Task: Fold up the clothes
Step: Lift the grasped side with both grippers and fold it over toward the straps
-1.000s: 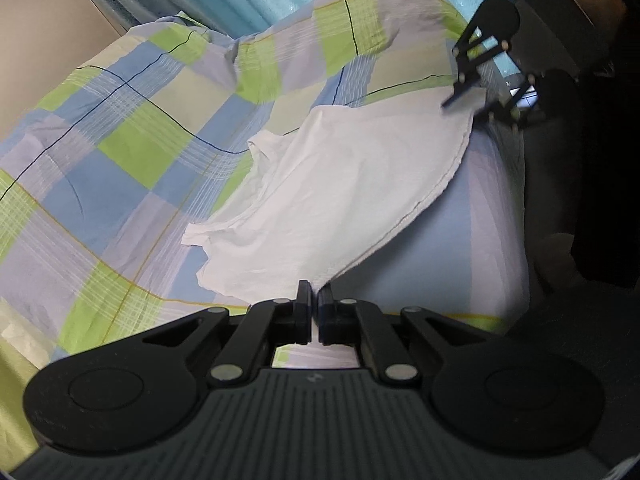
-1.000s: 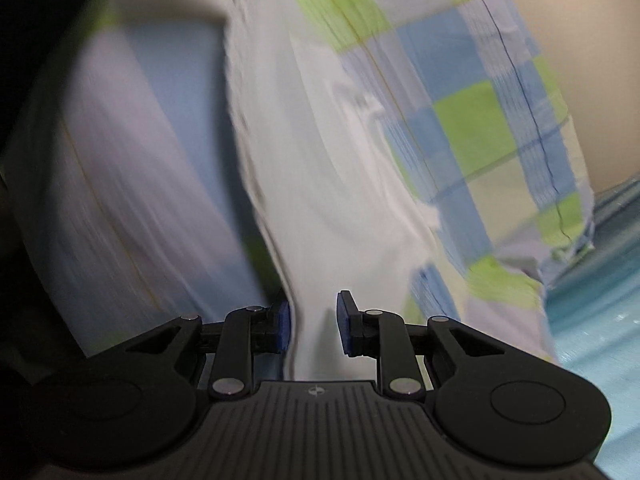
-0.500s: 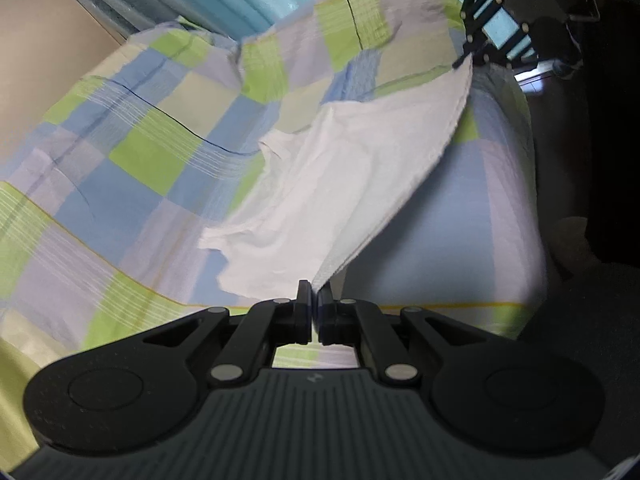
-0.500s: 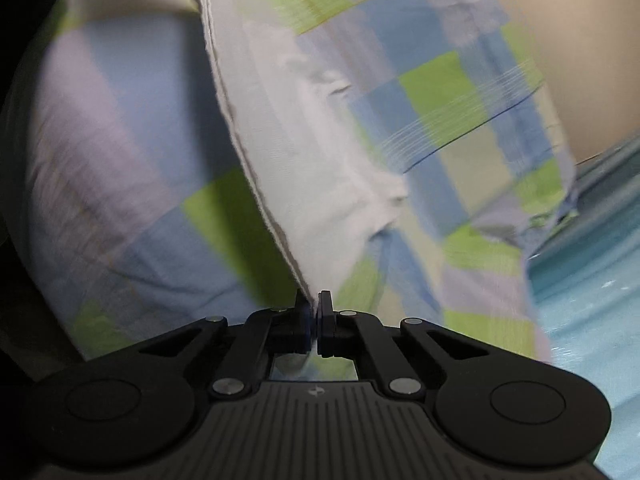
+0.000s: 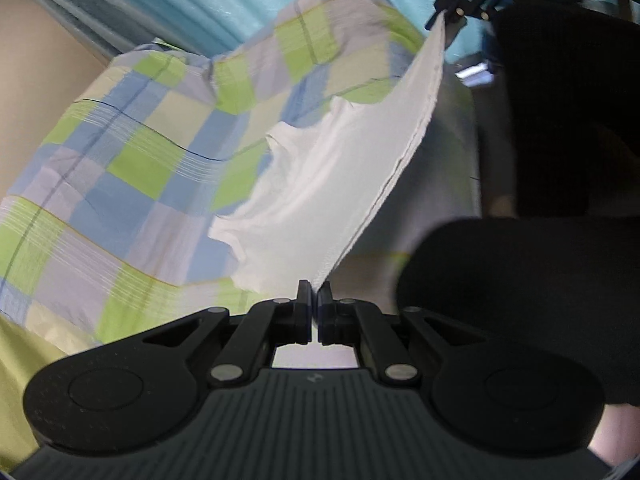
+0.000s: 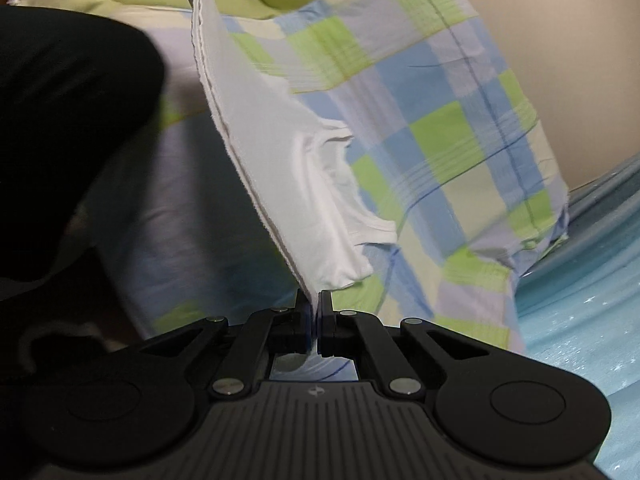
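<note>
The left gripper (image 5: 314, 294) and right gripper (image 6: 314, 304) each clamp one end of the white shirt's (image 5: 332, 184) edge, stretched taut between them above the checked bedsheet (image 5: 132, 168). Light, limp cloth; corners give the surest hold.

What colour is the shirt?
White. The shirt shows best in the left wrist view.

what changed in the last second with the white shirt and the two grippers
The right gripper closed on the white shirt, whose edge rose, taut between it and the left gripper. The left stayed clamped; the checked sheet stayed put.
</note>
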Demonstrator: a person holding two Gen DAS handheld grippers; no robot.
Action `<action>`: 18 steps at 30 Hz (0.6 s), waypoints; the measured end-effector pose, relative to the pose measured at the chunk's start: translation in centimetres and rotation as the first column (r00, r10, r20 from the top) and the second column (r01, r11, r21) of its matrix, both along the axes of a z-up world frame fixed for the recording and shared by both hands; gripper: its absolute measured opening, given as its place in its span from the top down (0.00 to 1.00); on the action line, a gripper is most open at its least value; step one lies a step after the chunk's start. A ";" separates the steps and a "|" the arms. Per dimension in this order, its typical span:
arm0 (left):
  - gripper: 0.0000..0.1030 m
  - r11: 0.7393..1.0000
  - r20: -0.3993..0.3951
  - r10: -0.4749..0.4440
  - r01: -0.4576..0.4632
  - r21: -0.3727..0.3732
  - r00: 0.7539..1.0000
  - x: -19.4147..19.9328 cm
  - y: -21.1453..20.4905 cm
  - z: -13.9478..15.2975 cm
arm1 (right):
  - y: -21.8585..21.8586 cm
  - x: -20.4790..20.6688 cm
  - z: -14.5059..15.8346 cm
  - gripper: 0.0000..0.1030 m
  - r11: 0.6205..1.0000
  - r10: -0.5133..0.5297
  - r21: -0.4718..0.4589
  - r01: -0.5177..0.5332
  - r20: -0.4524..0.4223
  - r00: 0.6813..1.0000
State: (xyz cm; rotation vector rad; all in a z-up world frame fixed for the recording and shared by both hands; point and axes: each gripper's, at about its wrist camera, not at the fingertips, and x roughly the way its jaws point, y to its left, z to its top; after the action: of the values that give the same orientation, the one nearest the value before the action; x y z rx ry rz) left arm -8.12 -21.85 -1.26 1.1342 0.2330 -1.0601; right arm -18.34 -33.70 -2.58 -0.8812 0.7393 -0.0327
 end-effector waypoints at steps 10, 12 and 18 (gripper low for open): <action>0.98 1.000 -0.029 -0.018 0.018 0.016 0.999 1.3 -0.7 0.5 | -0.7 1.2 1.9 1.00 0.998 0.018 0.053 -0.015 -0.051 0.999; 0.98 1.000 -0.031 -0.011 0.011 0.010 0.999 3.1 -1.6 0.9 | -1.5 2.3 2.4 1.00 0.998 0.023 0.056 -0.020 -0.056 0.998; 0.98 1.000 -0.054 0.001 0.000 0.020 0.999 10.8 -5.9 2.0 | -6.5 7.9 4.4 1.00 0.988 0.016 0.154 0.001 -0.108 0.994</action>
State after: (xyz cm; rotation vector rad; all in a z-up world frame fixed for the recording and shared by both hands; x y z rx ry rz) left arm 2.63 -27.80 0.78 1.1241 0.2866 -1.0913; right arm -10.46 -40.17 1.84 -0.7427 0.8293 0.0786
